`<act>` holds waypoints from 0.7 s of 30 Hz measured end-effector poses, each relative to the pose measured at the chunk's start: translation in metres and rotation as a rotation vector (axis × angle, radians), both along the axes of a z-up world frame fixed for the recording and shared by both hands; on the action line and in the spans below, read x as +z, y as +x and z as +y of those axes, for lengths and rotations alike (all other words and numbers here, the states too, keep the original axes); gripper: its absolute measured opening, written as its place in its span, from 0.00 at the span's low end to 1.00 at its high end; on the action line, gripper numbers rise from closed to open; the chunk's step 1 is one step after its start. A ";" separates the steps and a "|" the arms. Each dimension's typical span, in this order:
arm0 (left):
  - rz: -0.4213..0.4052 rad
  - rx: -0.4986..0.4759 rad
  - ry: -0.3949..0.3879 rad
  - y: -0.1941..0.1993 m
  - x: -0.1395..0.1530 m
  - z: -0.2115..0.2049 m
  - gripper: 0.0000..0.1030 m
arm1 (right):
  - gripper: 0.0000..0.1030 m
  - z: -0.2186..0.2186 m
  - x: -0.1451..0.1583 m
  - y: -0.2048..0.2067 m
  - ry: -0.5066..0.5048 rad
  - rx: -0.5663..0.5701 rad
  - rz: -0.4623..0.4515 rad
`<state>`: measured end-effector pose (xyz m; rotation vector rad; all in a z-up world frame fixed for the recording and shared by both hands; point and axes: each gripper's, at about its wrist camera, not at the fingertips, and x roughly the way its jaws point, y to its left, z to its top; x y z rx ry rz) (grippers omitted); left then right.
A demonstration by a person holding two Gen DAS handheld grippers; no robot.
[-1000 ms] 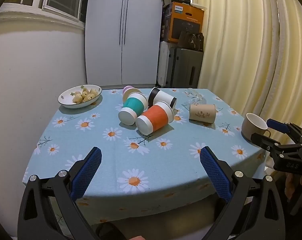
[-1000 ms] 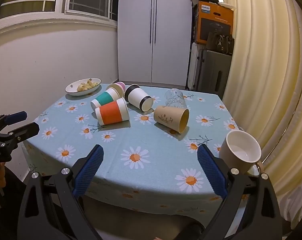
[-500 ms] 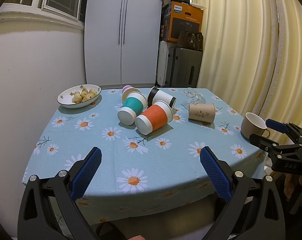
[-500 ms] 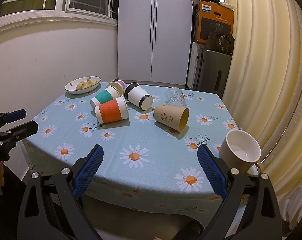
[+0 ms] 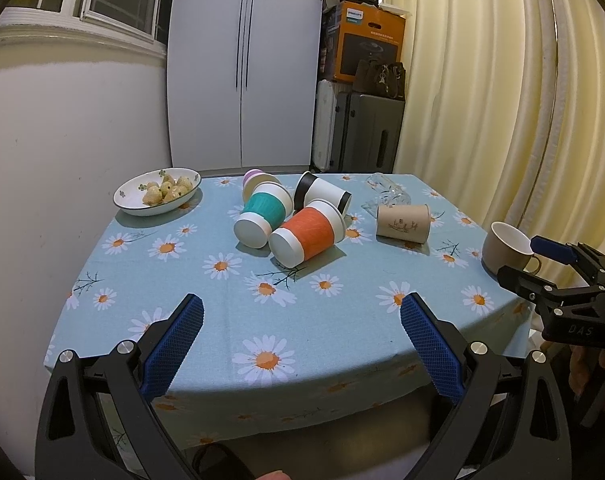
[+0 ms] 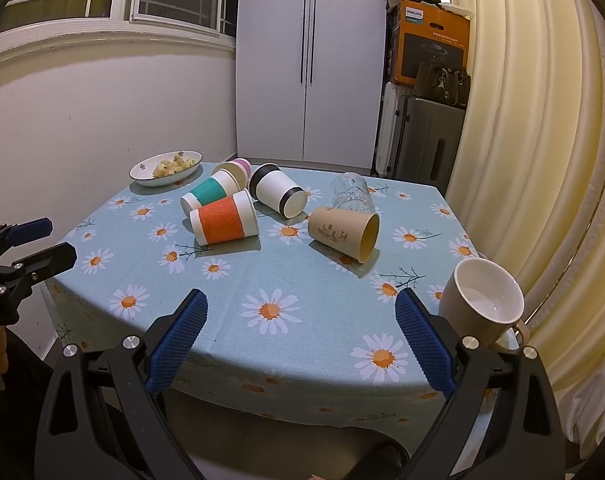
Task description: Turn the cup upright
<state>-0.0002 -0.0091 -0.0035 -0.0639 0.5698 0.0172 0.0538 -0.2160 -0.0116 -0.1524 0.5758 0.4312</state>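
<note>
bowl of food point(image 5: 157, 196), orange box point(image 5: 368, 42), suitcases point(image 5: 360, 132), curtain point(image 5: 502, 92)

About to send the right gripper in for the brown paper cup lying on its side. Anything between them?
Nothing visible. The right gripper is open at the table's near edge, with only bare tablecloth between it and the brown paper cup. The mug stands off to the right; the orange cup lies to the left.

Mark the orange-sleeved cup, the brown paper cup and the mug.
orange-sleeved cup point(image 5: 308, 236): left wrist view, on its orange sleeve.
brown paper cup point(image 6: 334, 232): right wrist view, on its printed side wall.
mug point(image 6: 456, 300): right wrist view, on its outer wall.
</note>
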 end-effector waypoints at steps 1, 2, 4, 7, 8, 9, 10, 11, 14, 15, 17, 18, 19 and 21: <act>0.000 0.000 0.000 0.000 0.000 0.000 0.94 | 0.91 0.000 0.000 0.000 -0.001 -0.002 0.001; 0.000 0.000 -0.001 0.000 0.000 0.000 0.94 | 0.91 0.001 0.000 0.000 -0.002 -0.002 0.002; 0.001 0.000 -0.001 0.000 0.000 0.001 0.94 | 0.91 0.001 -0.001 0.000 -0.001 -0.001 0.004; 0.004 0.000 0.000 0.001 -0.001 0.000 0.94 | 0.91 0.001 -0.001 0.000 -0.005 0.001 0.004; 0.004 0.000 0.000 0.001 -0.001 0.000 0.94 | 0.91 0.001 -0.001 0.000 -0.007 0.001 0.005; 0.005 0.000 0.000 0.001 -0.001 0.000 0.94 | 0.91 0.001 -0.002 0.000 -0.008 0.002 0.005; 0.005 -0.001 0.000 0.001 -0.001 0.000 0.94 | 0.91 0.002 -0.002 0.000 -0.010 0.001 0.005; 0.005 -0.001 0.001 0.001 -0.001 0.000 0.94 | 0.91 0.001 -0.002 0.000 -0.012 0.001 0.006; 0.008 0.000 0.000 0.001 -0.002 -0.001 0.94 | 0.91 0.003 -0.002 0.001 -0.011 0.002 0.007; 0.007 0.001 0.001 0.001 -0.002 -0.001 0.94 | 0.91 0.003 -0.002 0.001 -0.013 0.001 0.006; 0.009 0.002 0.002 0.001 -0.003 -0.001 0.94 | 0.91 0.003 -0.002 0.001 -0.013 0.001 0.008; 0.010 0.003 0.002 0.001 -0.003 -0.001 0.94 | 0.91 0.003 -0.003 0.001 -0.013 0.002 0.008; 0.012 0.003 0.002 0.002 -0.003 -0.001 0.94 | 0.91 0.004 -0.003 0.001 -0.014 0.002 0.008; 0.015 0.002 0.001 0.002 -0.004 -0.001 0.94 | 0.91 0.003 -0.003 0.001 -0.012 0.004 0.006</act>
